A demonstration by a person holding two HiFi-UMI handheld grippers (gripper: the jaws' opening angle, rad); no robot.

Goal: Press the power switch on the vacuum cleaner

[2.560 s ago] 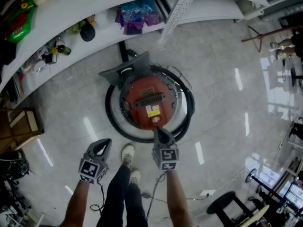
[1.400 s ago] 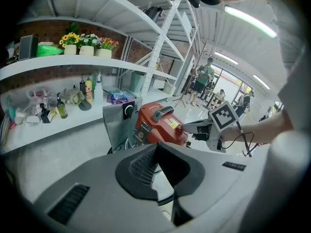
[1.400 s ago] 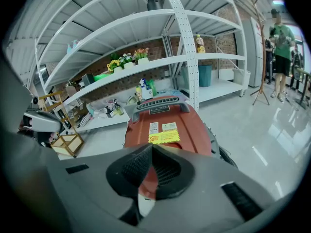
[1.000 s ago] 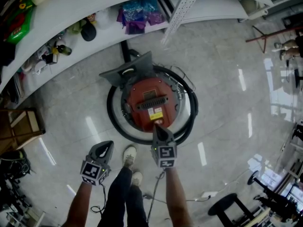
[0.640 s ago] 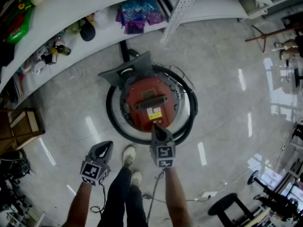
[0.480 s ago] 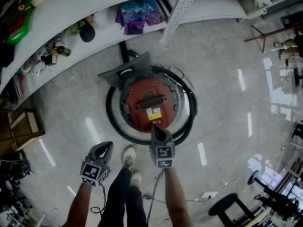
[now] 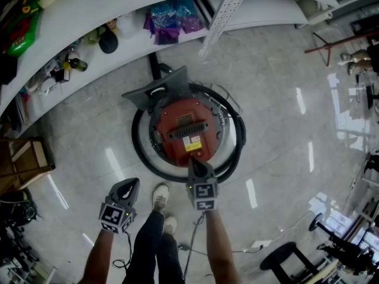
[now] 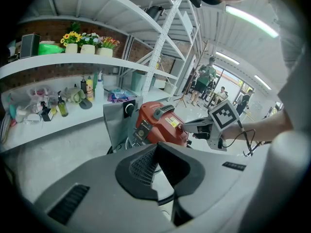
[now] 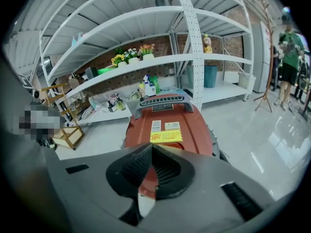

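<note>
A red canister vacuum cleaner [image 7: 186, 126] stands on the floor with a black hose [image 7: 141, 154] coiled around it. It also shows in the left gripper view as the red vacuum body [image 8: 163, 125] and fills the middle of the right gripper view as the vacuum [image 9: 165, 118]. My right gripper [image 7: 194, 160] is shut, and its tip rests on the near end of the red body, just below the yellow label [image 7: 190, 146]. The switch itself is hidden under that tip. In the left gripper view the right gripper [image 8: 183, 126] touches the red shell. My left gripper [image 7: 131, 182] is shut on nothing and hangs to the left, off the vacuum.
A grey floor nozzle [image 7: 159, 87] lies behind the vacuum. A curved white shelf [image 7: 89, 16] holds bottles and bags. A wooden crate [image 7: 21, 158] is at the left, a stool [image 7: 284, 256] at the lower right. The person's shoes [image 7: 160, 195] and a cable [image 7: 195, 244] are near the grippers.
My right gripper has crept forward onto the vacuum's near end, closer to the yellow label. The left gripper has stayed beside the person's foot.
</note>
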